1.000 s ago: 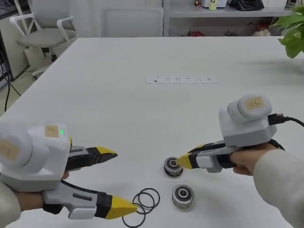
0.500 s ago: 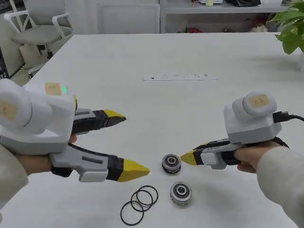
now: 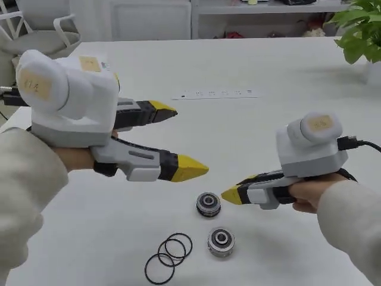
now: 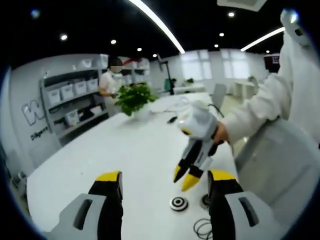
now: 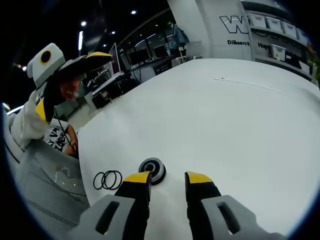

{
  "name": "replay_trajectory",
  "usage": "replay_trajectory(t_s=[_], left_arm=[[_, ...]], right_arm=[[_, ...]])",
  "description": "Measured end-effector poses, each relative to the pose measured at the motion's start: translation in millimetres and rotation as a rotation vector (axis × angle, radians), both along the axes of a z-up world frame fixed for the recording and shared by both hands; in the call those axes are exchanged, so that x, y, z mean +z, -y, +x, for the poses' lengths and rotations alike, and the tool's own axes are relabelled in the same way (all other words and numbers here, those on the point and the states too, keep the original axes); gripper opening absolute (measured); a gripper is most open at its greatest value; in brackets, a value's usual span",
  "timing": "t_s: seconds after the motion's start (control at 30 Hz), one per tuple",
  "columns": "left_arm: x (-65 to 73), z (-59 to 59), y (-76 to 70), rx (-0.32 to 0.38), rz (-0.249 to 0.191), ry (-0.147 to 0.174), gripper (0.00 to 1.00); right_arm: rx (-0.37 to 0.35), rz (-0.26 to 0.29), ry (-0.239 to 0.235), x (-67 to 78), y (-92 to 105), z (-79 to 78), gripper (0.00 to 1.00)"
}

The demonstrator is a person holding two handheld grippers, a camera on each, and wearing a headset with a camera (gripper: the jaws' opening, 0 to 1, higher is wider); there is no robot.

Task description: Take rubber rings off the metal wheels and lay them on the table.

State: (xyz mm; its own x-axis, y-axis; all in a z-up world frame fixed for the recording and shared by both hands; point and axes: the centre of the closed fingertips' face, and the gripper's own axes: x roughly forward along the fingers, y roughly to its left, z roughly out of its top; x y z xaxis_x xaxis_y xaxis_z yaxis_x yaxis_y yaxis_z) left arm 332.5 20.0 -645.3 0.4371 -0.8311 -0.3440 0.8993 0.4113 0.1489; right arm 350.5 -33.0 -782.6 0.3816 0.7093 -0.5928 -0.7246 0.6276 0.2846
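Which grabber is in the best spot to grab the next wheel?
Right. The right gripper points low beside the dark-rimmed metal wheel; the open left gripper is held high, farther away.

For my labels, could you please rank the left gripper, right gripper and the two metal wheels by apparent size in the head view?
1. left gripper, nearer the camera.
2. right gripper.
3. The far wheel and near wheel look alike.

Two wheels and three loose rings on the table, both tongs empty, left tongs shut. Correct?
One thing is wrong: the left tongs are open, not shut. The left gripper view shows a wide gap between the jaws. The rest holds: two wheels and three loose rings lie on the table, and both the left and right tongs are empty.
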Motion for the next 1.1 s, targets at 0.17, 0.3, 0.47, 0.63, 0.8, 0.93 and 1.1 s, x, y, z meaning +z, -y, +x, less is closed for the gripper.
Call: replay_trajectory(t_s=[0.17,0.3,0.47,0.63,0.8,0.93,1.1], left_arm=[[-5.8,13.7,-2.5,0.016,-0.012,-0.018,0.69],[-10.8,19.5,-2.2,0.021,-0.014,-0.019,0.67],[-24.0,20.1,0.9,0.023,-0.004,-0.03,0.66],[-37.7,19.0,2.3,0.02,0.017,-0.028,0.65],[-52.9,18.0,4.1,0.02,0.032,-0.031,0.62],[-70.1,14.4,8.6,0.015,0.045,-0.056,0.57],[-94.5,9.2,15.1,0.003,0.091,-0.079,0.51]], right_arm=[[0.003,-0.004,0.002,-1.2,0.5,0.3,0.24],[0.009,-0.011,0.003,-3.4,1.3,-0.3,0.24],[0.018,-0.018,0.001,-5.6,0.4,-1.8,0.24],[0.034,-0.021,0.002,-7.1,-1.6,-3.7,0.24],[0.057,-0.022,0.003,-8.1,-4.9,-6.6,0.25],[0.075,-0.022,0.002,-9.3,-7.6,-9.3,0.25],[0.091,-0.03,0.001,-12.3,-9.2,-12.0,0.25]])
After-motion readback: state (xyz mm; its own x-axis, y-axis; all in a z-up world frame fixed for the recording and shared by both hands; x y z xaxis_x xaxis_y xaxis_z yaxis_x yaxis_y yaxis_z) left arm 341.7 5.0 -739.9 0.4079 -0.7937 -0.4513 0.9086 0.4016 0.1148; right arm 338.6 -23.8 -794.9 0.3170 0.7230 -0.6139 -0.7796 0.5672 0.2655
